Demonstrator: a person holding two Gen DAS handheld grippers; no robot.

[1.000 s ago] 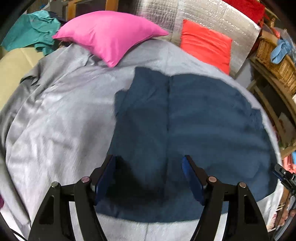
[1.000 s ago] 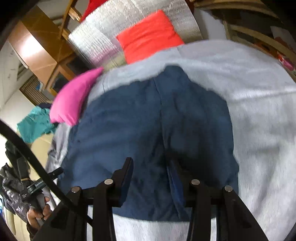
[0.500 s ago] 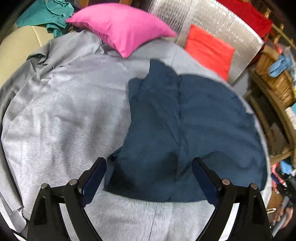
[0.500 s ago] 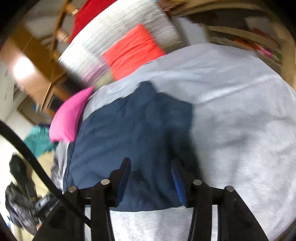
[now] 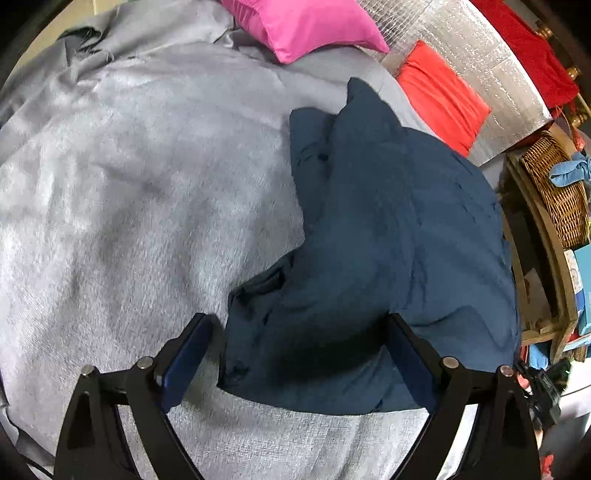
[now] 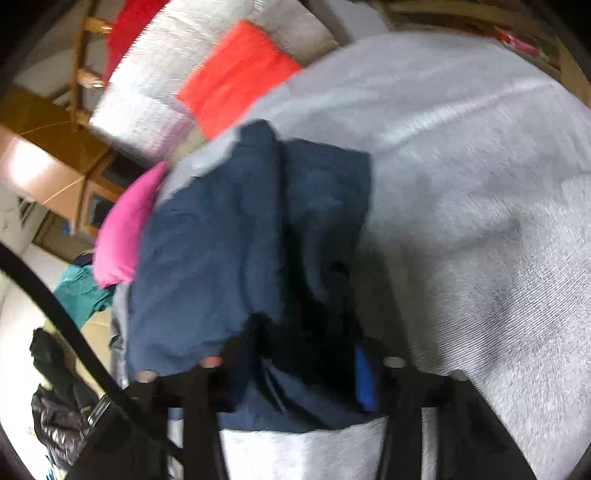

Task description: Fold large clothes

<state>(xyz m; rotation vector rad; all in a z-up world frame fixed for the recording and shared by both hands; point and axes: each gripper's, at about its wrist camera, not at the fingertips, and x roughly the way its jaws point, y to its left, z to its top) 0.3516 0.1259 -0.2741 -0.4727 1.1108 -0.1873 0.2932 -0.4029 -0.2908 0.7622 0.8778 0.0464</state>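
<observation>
- The navy garment [image 5: 388,236], soft and rumpled, lies bunched on the grey bedspread [image 5: 129,184].
- Left tongs [image 5: 295,354]: jaws wide apart and lately narrowing a little, straddling the garment's near edge without pressing it.
- Right tongs [image 6: 295,373]: blurred; jaws have just been closing with dark cloth between them; whether they grip it I cannot tell.
- Pink pillow [image 5: 306,26] and red pillow [image 5: 443,92] lie beyond.
- Only the left view shows a wicker basket [image 5: 557,192]; only the right, a teal cloth [image 6: 81,288].

The left hand-held gripper [image 5: 299,354] tilts steeply down, jaws wide and just narrowing slightly, pads pressing nothing. The right hand-held gripper [image 6: 295,369] tilts down, blurred, jaws just closing on dark cloth.
</observation>
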